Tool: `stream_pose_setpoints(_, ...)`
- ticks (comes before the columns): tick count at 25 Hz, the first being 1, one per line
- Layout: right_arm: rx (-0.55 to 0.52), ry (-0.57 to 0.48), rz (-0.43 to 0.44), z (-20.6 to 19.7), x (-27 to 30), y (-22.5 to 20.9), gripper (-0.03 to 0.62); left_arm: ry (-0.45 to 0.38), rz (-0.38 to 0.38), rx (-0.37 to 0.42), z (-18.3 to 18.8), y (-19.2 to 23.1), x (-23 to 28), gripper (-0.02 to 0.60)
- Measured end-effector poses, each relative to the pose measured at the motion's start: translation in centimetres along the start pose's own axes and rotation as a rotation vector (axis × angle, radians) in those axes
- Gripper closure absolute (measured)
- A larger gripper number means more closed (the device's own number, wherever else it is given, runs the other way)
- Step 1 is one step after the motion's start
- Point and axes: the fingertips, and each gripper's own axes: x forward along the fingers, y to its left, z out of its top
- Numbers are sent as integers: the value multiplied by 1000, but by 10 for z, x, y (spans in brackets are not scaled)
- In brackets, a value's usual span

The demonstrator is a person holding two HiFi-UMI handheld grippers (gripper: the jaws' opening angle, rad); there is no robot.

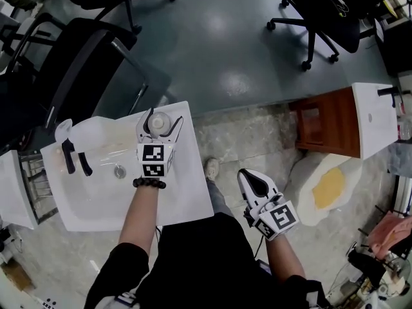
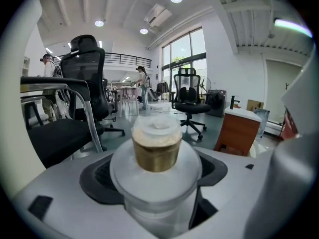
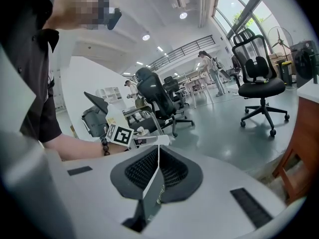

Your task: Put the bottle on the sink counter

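Note:
A clear bottle [image 1: 159, 121] with a gold collar and a white cap [image 2: 156, 148] stands upright on the far right corner of the white sink counter [image 1: 187, 185]. My left gripper [image 1: 162, 118] reaches over the counter with its jaws spread to either side of the bottle. A dark gap shows beside the bottle at the right jaw, so the pads do not press it. My right gripper [image 1: 251, 179] hangs off the counter to the right, over the floor. Its black pads [image 3: 158, 148] meet with nothing between them.
The basin has a black faucet [image 1: 67, 156] at its left and a drain [image 1: 120, 170]. Black office chairs [image 1: 84, 63] [image 1: 328, 11] stand on the grey floor beyond. A second white sink on a wooden cabinet [image 1: 335, 121] is at the right. A wire rack [image 1: 35, 185] sits left of the basin.

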Motion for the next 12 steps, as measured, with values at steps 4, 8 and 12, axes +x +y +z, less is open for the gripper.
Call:
stream_pose_setpoints(4, 25, -23, 14, 4, 6, 10, 562, 21, -26, 1, -7, -5, -5, 187)
stream_pose_setpoints(8, 7, -47, 37, 10, 17, 31, 562, 22, -37, 12, -6, -7, -17, 183)
stream_pose_setpoints(12, -3, -51, 48, 9, 22, 50, 562, 21, -72, -26, -8, -8, -39, 173)
